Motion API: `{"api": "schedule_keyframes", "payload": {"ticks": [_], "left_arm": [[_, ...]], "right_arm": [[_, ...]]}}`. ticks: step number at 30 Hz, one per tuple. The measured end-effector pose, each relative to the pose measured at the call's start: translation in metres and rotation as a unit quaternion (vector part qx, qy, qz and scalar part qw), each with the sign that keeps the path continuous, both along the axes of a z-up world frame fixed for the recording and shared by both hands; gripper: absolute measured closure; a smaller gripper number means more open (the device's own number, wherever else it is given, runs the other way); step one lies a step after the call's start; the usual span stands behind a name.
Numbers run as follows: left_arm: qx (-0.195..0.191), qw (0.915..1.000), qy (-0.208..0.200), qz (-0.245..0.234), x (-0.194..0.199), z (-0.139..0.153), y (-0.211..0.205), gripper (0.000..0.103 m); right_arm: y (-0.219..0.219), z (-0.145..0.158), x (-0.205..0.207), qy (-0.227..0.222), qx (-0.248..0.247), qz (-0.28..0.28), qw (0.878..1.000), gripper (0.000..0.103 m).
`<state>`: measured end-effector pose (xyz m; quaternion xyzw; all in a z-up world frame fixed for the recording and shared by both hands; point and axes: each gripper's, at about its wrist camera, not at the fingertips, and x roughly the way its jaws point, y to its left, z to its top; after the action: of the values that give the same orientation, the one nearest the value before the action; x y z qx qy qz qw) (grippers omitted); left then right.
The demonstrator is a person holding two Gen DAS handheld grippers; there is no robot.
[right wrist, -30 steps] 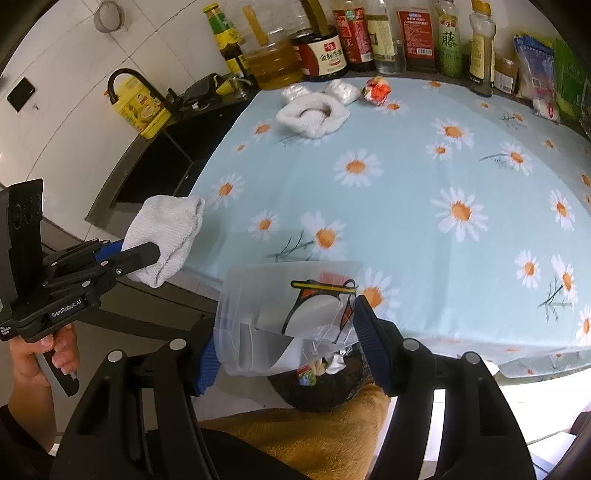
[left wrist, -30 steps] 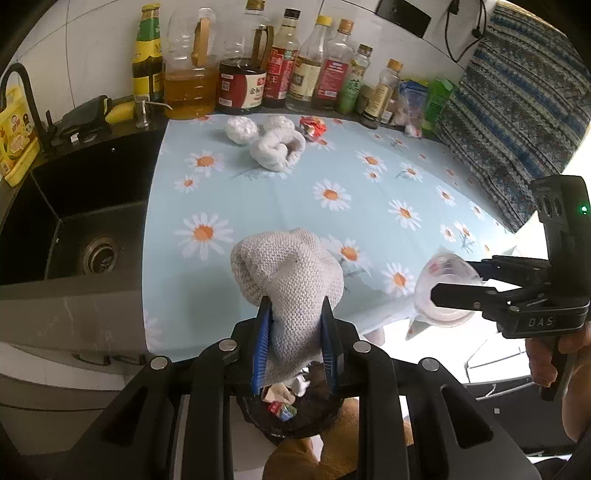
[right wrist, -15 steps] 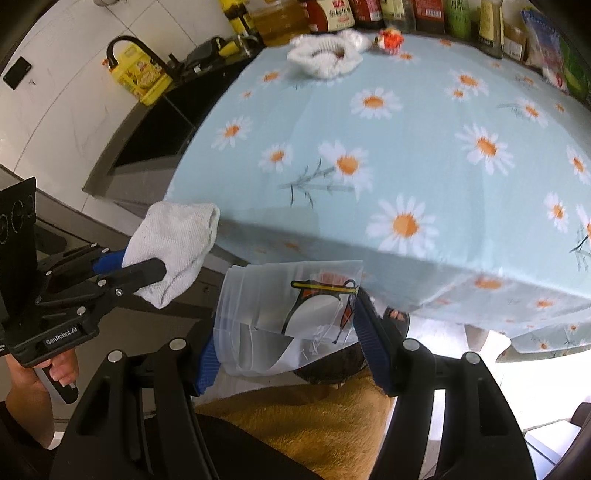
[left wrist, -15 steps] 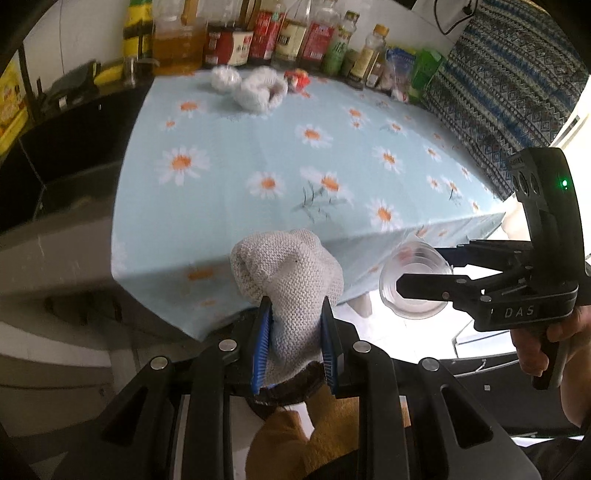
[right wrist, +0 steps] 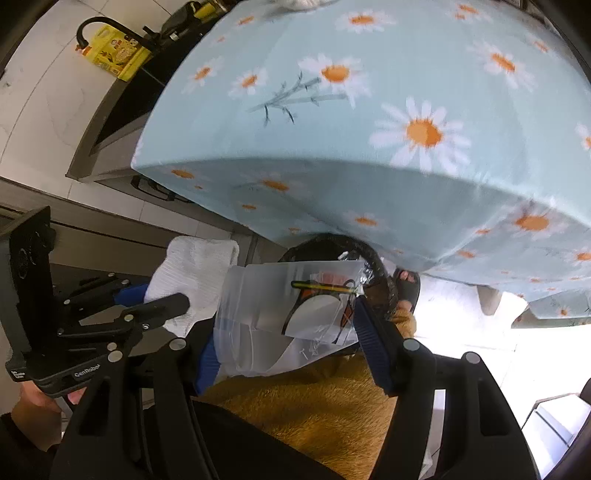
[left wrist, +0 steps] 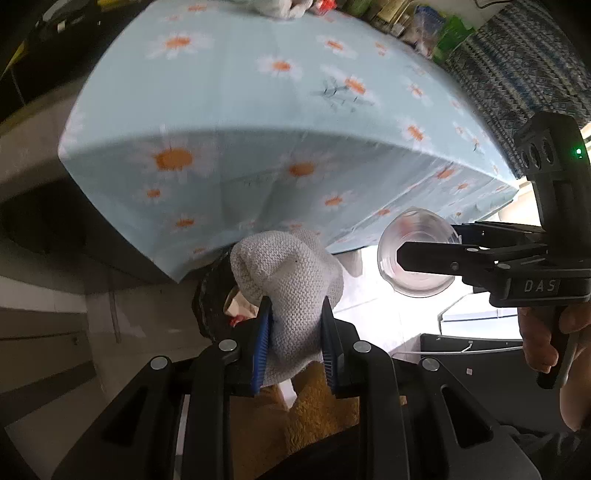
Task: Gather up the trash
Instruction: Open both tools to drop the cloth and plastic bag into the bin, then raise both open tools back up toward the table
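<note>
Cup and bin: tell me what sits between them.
Nothing. In the right wrist view the cup, held in the right claw, hangs directly over the bin, with only air between them.

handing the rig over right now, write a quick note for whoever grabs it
Left gripper: shut on a white knitted cloth, held below the table edge, just above the black trash bin.
Right gripper: shut on a clear plastic cup with a printed label, also over the bin.
The bin sits on the floor under the overhang of the daisy tablecloth; some scraps are already inside.
Done: both items are lifted off the table and brought to the bin.
Left: open both grippers to drop them. More white wads and a red scrap seem to remain at the table's far end.
</note>
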<state>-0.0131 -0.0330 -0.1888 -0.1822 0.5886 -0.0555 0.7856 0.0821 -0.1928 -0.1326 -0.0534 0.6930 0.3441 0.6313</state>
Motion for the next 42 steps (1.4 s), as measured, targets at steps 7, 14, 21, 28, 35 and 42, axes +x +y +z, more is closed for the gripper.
{"api": "schedule_keyframes", "payload": {"ticks": [7,14,21,28,35,42], "left_arm": [[-0.007,0.9996,0.027,-0.002,0.000,-0.019,-0.001,0.080],[-0.010,0.9990,0.044,-0.001,0.003,-0.028,0.001,0.075],[-0.010,0.9984,0.055,-0.006,0.008,-0.030,-0.001,0.069],[-0.006,0.9977,0.066,0.016,0.010,-0.032,0.007,0.048],[-0.005,0.9977,0.065,0.018,0.011,-0.030,0.012,0.048],[-0.004,0.9984,0.054,0.017,0.012,-0.021,0.015,0.048]], "right_arm": [[0.001,-0.023,-0.005,0.026,-0.014,-0.003,1.000,0.038],[0.001,-0.031,-0.004,0.040,-0.015,-0.008,0.999,0.038],[-0.001,-0.032,0.000,0.046,-0.014,-0.015,0.999,0.038],[-0.003,-0.034,0.003,0.057,-0.005,-0.033,0.998,0.023],[-0.005,-0.031,0.005,0.052,-0.002,-0.040,0.998,0.023],[-0.005,-0.023,0.008,0.043,0.000,-0.044,0.998,0.023]]}}
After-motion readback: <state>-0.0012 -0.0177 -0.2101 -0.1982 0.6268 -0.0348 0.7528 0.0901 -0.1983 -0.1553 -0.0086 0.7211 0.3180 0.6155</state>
